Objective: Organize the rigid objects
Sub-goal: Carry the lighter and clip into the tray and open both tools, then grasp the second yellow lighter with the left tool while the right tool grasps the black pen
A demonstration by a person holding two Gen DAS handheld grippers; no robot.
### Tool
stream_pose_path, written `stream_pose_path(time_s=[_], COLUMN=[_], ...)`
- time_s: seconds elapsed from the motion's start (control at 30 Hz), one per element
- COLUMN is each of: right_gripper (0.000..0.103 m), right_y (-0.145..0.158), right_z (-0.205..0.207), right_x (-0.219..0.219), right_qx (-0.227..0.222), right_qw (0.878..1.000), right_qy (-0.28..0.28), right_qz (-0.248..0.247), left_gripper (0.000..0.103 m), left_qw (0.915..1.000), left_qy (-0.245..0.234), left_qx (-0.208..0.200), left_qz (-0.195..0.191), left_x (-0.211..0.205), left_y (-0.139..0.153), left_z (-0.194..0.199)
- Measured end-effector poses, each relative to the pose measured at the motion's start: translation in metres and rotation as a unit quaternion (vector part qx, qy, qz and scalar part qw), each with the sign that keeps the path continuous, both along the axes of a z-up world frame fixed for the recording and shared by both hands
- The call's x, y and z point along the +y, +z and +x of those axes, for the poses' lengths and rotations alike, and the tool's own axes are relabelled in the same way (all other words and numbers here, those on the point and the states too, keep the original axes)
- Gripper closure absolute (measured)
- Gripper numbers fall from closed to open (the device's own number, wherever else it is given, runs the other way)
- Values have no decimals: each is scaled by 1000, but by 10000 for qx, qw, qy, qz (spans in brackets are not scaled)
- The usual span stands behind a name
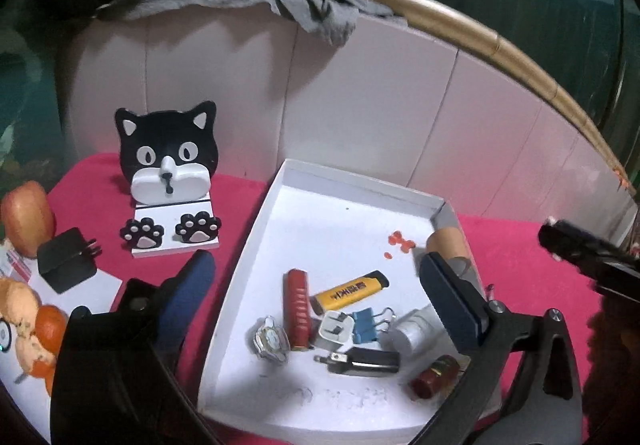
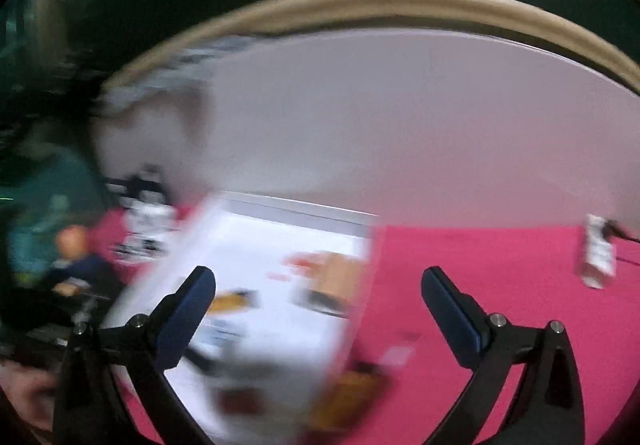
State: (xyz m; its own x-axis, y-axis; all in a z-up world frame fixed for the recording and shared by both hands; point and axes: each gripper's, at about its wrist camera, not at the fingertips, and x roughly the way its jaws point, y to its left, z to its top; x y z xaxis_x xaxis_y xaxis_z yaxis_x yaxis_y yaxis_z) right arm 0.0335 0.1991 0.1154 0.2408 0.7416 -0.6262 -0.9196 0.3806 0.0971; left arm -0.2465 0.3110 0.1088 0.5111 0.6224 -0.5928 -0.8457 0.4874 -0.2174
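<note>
White tray (image 1: pixel 256 245) lay on the pink cloth (image 1: pixel 92 181), near the middle of the table. Inside it, toward the near end, sat a cluster of small rigid items: a red ribbed case (image 1: pixel 297 311) lying lengthwise, a yellow lighter (image 1: pixel 350 291) just beside it, a white plug adapter (image 1: pixel 335 330) touching a blue binder clip (image 1: pixel 367 325), a black charger (image 1: pixel 360 362) with prongs pointing left, a small dark red bottle (image 1: pixel 435 376) on its side, a white cylinder (image 1: pixel 414 329), and a crumpled foil-like piece (image 1: pixel 271 339). A cardboard tube (image 1: pixel 450 243) rested in the far right corner, with a few red beads (image 1: pixel 400 239) scattered near it.

Left gripper (image 1: pixel 320 285) hung over the tray, jaws spread wide, nothing between them. Right gripper (image 2: pixel 318 299) likewise spread wide and empty; its view was heavily blurred, tray contents there unreadable.

Left of the tray, a black-and-white cat-shaped stand (image 1: pixel 170 181) stood upright on the cloth. Further left: a black plug block (image 1: pixel 68 263) on white paper, an apple (image 1: pixel 27 223), and orange fruit (image 1: pixel 50 329) at the frame edge. A white panel wall (image 1: pixel 400 93) backed the table, a grey rag (image 1: pixel 312 11) draped over its top.
</note>
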Motion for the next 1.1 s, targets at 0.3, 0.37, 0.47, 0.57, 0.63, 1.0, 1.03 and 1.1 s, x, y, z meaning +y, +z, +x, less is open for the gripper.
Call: stream_pose_path(time_s=[0.3,0.37,0.47,0.57,0.63,1.0,1.03,1.1], right_gripper=[0,0,0,0,0,0,0,0], right_y=[-91,-103,-109,-107,-108,-113,-113,-112], right_z=[50,43,33,32,32,12,10,5], right_x=[14,25,34,35,31,0,-9,-27], right_qx=[12,6,77,108,57,-137,-93,-133], right_qw=[9848,9834,9850,9847,9832,9797,9792,9785], right_qy=[-791,-710,-523,-363,-236,609,718,879], right_qz=[-1544,-1670,-1645,-1702,-1807,-1907,-1894,-1861], left_gripper=[0,0,0,0,0,0,0,0], left_qw=[9995,9994,9994,9994,9993,9988,9988,9985], left_qy=[-238,-296,-301,-280,-288,-409,-416,-480], left_qx=[-164,-121,-72,-68,-98,-133,-117,-91], left_qz=[-101,-121,-154,-210,-227,-231,-227,-233], left_x=[-26,-30,-33,-33,-34,-48,-49,-52], left_y=[2,1,-2,-4,-4,-1,-1,-1], left_z=[6,8,8,8,8,13,15,19])
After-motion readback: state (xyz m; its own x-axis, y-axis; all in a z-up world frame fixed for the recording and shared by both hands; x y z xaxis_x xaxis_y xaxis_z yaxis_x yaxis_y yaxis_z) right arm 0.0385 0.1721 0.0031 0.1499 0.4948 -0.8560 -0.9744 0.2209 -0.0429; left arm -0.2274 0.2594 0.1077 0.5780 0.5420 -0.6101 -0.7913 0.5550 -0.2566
